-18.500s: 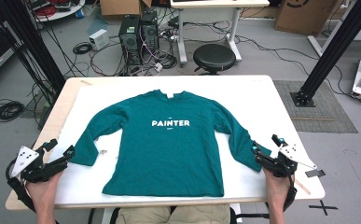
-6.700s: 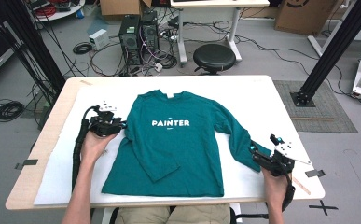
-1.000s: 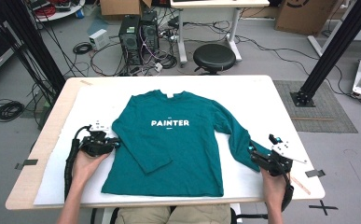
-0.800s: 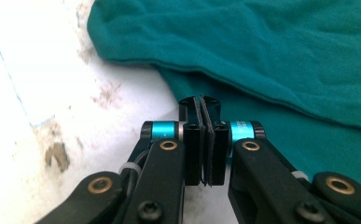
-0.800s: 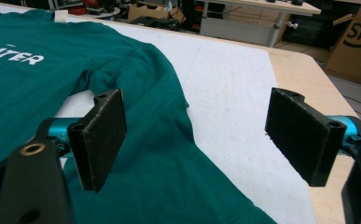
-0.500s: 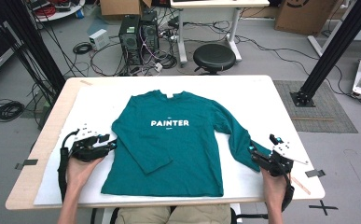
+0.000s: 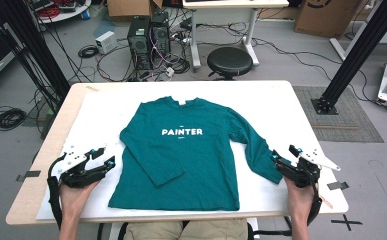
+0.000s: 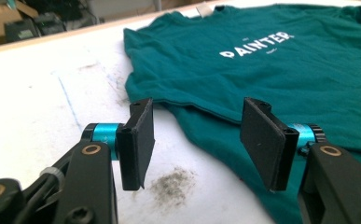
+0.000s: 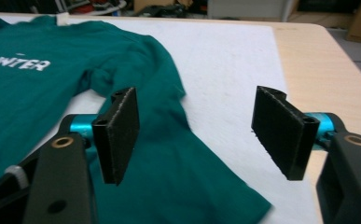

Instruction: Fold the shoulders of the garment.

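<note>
A person is folding a teal sweatshirt [image 7: 181,155] lying flat on the white table [image 7: 281,105], one sleeve already crossing its front. The left gripper [image 7: 108,162], jaws just opening and empty, is sitting beside the hem. The right gripper [image 7: 276,161], jaws apart but narrowing, is straddling the other sleeve's cuff [image 9: 225,196]; a clean fold likely needs a firm pinch there before lifting.

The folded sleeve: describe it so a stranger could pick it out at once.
Start at the white-topped table and find the teal long-sleeved shirt printed PAINTER lying flat on it. The folded sleeve lies slanted across the shirt's own front on the left, whereas the other sleeve stretches out over the table.
</note>
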